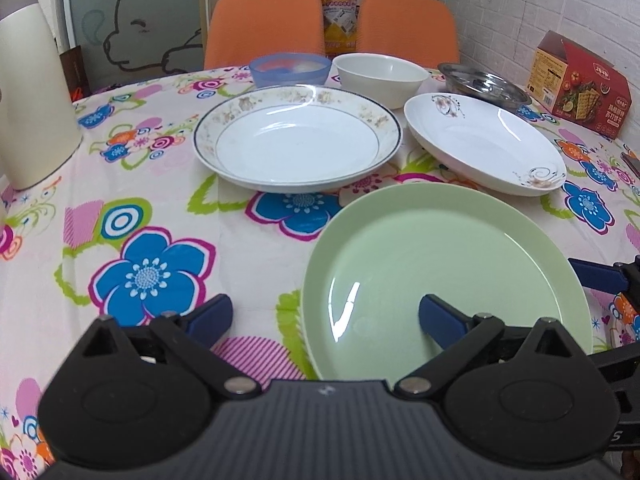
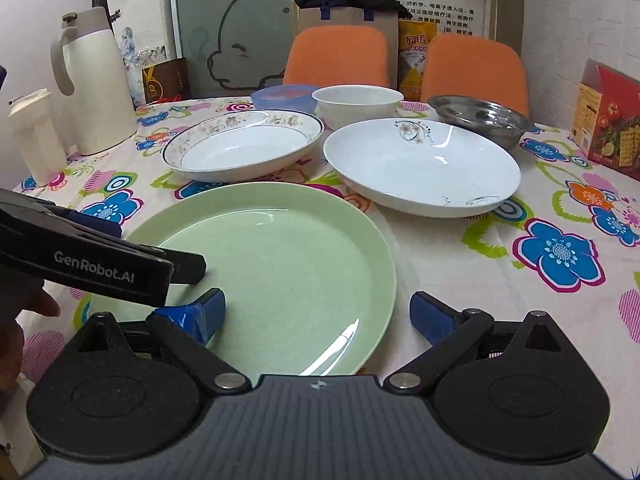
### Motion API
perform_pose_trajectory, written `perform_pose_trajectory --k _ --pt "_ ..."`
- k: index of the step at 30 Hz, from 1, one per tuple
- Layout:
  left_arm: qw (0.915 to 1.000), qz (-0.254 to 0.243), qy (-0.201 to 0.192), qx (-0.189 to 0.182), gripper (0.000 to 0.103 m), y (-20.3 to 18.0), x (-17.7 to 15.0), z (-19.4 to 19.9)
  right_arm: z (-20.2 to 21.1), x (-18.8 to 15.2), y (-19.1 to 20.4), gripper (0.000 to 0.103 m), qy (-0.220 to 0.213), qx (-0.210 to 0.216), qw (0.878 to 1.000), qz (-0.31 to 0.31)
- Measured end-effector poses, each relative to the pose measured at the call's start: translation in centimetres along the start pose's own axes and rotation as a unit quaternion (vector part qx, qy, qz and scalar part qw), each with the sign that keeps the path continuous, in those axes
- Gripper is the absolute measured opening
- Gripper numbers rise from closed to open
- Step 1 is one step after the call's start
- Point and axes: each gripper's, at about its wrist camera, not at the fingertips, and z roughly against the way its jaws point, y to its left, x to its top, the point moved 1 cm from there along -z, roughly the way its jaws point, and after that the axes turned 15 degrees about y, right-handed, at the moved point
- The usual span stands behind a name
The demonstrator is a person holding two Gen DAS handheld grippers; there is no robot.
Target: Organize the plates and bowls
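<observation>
Status: nothing stacked yet; all dishes lying separately on floral tablecloth [image 1: 132,184].

Left gripper [image 1: 326,316]: fingers spread, holding nothing, hovering over near-left rim of green plate [image 1: 444,280]. Right gripper [image 2: 318,312]: fingers spread, empty, straddling plate's near-right rim.

Green plate: matte-glazed, round, shallow, sitting nearest.

Rimmed floral plate [image 1: 298,138] and white swirl plate [image 1: 484,142]: glossy ceramic, deep, lying behind, apart.

Blue translucent bowl [image 1: 290,69], white bowl [image 1: 380,74], steel dish [image 1: 484,82]: sitting along far edge.

Remaining, judging: all stacking.
</observation>
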Motion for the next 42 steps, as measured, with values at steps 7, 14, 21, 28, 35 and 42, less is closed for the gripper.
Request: perform_pose_trajectory --k 7,14,21,28,35,42 --pt "0.9995 -0.019 -0.006 -0.024 0.057 -0.9 -0.1 0.9 0.0 0.1 0.8 0.080 -0.005 0.013 1.000 0.014" --pt "0.9994 0.010 -0.023 -0.024 0.052 0.6 -1.2 3.7 2.4 0.2 2.9 0.081 -0.028 0.009 0.999 0.017" --pt "0.9978 0.058 -0.024 0.021 0.052 5.7 -2.6 5.5 1.5 1.5 7.5 0.081 -0.033 0.057 0.996 0.055" --pt "0.9966 0.079 -0.003 0.026 0.052 8.2 -2.6 3.1 -1.0 2.0 9.5 0.081 -0.007 0.065 0.996 0.058" --pt "0.9978 0.062 -0.012 0.019 0.053 7.8 -2.0 2.5 -2.0 2.5 9.1 0.083 0.010 0.059 0.996 0.063" --pt "0.9958 0.077 -0.047 0.013 0.071 9.3 -0.3 3.9 1.1 4.0 6.1 0.082 -0.041 0.053 0.997 0.036"
